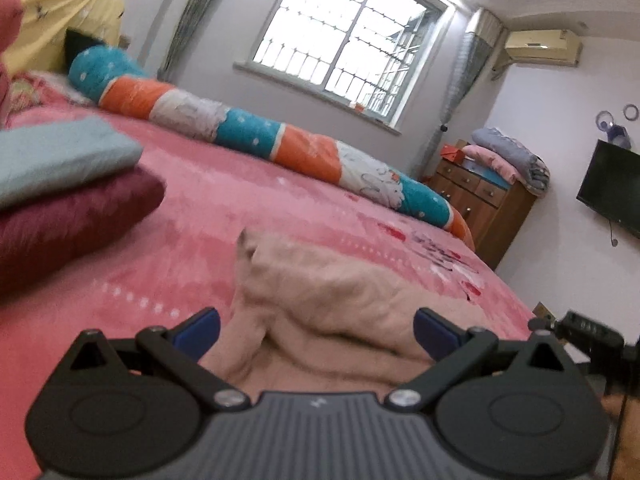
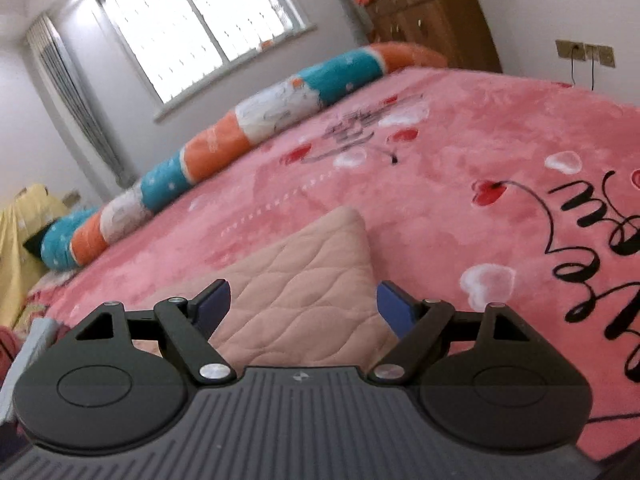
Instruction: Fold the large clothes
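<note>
A beige quilted garment [image 1: 320,300] lies bunched on the pink bed blanket [image 1: 208,216]. My left gripper [image 1: 316,330] is open, its blue pads [image 1: 198,330] spread either side of the garment's near edge, holding nothing. In the right wrist view the same garment [image 2: 304,280] lies flatter, with a corner pointing away. My right gripper [image 2: 304,306] is open over its near part, blue pads [image 2: 394,308] apart and empty.
A stack of folded clothes, light blue [image 1: 60,156] over maroon [image 1: 72,220], lies at the left of the bed. A long teal, orange and white bolster [image 1: 256,132] runs along the far side. A wooden dresser [image 1: 484,208] and TV [image 1: 612,196] stand beyond.
</note>
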Demonstrator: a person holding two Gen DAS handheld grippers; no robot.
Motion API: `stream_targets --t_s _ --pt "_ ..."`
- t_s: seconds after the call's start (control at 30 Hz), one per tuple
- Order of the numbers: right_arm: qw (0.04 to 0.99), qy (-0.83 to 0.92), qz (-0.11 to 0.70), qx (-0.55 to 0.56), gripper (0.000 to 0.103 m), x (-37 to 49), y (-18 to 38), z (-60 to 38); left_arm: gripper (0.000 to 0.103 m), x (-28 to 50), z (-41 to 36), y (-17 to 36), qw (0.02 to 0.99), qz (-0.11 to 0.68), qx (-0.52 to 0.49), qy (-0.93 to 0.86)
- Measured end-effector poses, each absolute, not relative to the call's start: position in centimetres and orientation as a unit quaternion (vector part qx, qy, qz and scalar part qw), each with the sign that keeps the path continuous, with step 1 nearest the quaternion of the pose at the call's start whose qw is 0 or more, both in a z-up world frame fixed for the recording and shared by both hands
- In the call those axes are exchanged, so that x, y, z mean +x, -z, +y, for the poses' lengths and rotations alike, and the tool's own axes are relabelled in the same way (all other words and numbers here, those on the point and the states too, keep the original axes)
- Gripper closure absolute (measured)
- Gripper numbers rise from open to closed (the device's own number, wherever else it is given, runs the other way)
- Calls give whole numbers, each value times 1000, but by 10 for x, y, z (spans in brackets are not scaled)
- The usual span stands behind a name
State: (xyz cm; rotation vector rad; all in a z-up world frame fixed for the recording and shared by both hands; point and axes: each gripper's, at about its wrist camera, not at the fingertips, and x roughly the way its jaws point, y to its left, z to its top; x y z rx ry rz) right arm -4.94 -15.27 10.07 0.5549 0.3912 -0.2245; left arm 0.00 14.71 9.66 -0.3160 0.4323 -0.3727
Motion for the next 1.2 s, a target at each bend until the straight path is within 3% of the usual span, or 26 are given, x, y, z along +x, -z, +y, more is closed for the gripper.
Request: stream_targets --t_s 0.37,0.57,0.77,1.03,1.2 --pt "970 85 149 174 3 -37 -102 -171 5 76 59 -118 969 172 -72 161" --pt "979 56 161 113 3 -17 -108 -164 11 113 14 -93 975 193 22 112" --pt "973 42 218 66 2 1 -92 -167 13 127 19 -52 966 238 79 58" --pt "957 62 280 39 1 16 -70 -176 0 123 40 -23 968 240 54 41" --pt "953 77 288 56 0 21 -62 -186 0 131 52 -15 966 252 4 61"
